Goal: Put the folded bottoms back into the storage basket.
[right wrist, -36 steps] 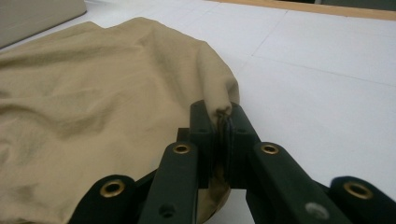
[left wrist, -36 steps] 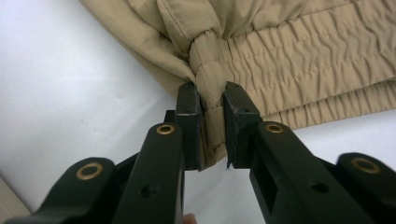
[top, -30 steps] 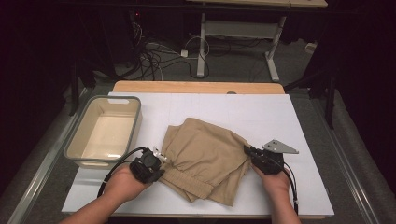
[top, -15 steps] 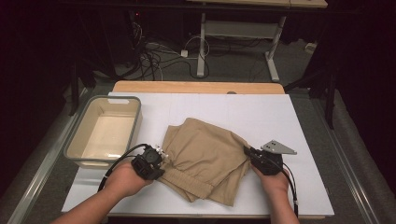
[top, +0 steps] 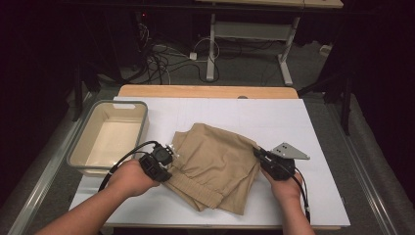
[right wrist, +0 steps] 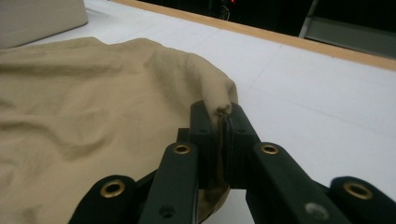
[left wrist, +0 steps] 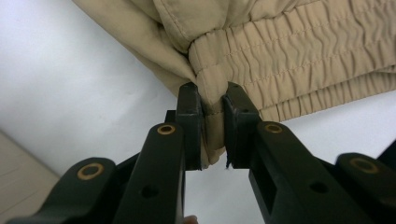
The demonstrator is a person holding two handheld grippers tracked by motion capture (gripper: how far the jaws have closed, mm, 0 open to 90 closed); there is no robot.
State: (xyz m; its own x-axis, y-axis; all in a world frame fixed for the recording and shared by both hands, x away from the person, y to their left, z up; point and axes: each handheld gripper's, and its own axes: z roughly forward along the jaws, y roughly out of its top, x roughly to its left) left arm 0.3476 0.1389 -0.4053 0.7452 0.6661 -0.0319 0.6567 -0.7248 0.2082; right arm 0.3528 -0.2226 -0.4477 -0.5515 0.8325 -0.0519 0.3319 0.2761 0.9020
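Left tool (top: 169, 152) clamped on the elastic waistband corner of the tan shorts (top: 215, 164); in the left gripper view the fabric sits pinched between the jaws. Left hand (top: 131, 177) comes in from the table's near-left, forearm angled toward the centre, tool pointing right. Right tool (top: 259, 155) clamped on a fold at the shorts' right edge, fabric bunched between the jaws in the right gripper view. Right hand (top: 284, 186) comes from the near edge, tool pointing up-left. Shorts lie folded mid-table, closer to the near edge. Beige bin (top: 78, 152) at the table's left edge, just beside the left tool; inside looks empty.
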